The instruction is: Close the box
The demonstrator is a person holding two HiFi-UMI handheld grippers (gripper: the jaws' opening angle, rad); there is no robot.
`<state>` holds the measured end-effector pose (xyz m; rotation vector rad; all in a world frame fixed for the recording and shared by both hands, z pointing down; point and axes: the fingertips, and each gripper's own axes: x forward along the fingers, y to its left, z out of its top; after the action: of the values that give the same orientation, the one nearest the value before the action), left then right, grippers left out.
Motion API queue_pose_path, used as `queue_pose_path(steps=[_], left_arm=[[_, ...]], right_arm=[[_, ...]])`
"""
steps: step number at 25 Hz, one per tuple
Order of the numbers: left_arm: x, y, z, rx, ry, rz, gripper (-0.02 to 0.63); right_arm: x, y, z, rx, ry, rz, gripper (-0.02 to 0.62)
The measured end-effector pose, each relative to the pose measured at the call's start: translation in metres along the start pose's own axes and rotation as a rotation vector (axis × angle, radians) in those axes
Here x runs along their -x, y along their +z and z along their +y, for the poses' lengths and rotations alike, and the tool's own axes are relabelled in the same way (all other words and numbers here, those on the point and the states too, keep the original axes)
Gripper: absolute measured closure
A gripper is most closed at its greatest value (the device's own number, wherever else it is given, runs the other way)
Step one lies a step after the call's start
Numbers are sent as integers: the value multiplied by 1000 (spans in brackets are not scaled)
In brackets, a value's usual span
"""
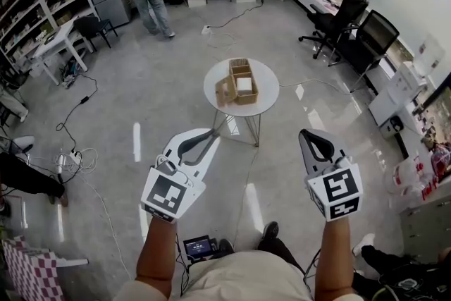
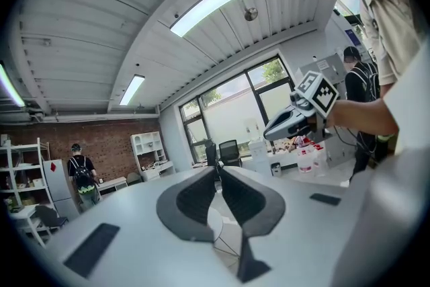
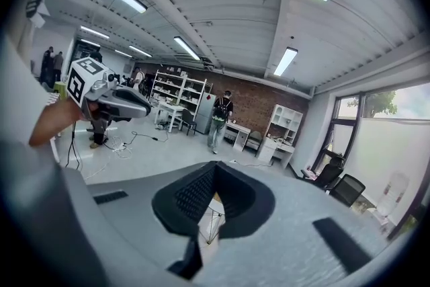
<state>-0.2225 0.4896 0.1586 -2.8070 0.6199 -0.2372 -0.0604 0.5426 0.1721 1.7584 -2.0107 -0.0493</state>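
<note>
Left gripper (image 1: 211, 134), right gripper (image 1: 305, 134), box (image 1: 247, 97) well beyond

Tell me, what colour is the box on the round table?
The box is light brown, like cardboard. The head view shows it best.

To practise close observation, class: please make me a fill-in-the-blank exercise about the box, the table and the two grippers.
The cardboard box stands on a ____ white table.
Its top flaps are ____.
The left gripper and the right gripper each have jaws that are ____ and hold nothing.
Missing words: round; open; shut.
</note>
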Motion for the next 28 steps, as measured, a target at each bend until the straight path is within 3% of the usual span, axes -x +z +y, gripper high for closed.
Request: queue_pose_path(steps=[17, 28], left_arm=[[-151, -19, 37, 16, 122, 73, 571], [-217, -26, 43, 37, 180, 135, 571]], right_arm=[[-122, -24, -124, 42, 149, -50, 603], [-164, -43, -181, 19, 214, -68, 603]])
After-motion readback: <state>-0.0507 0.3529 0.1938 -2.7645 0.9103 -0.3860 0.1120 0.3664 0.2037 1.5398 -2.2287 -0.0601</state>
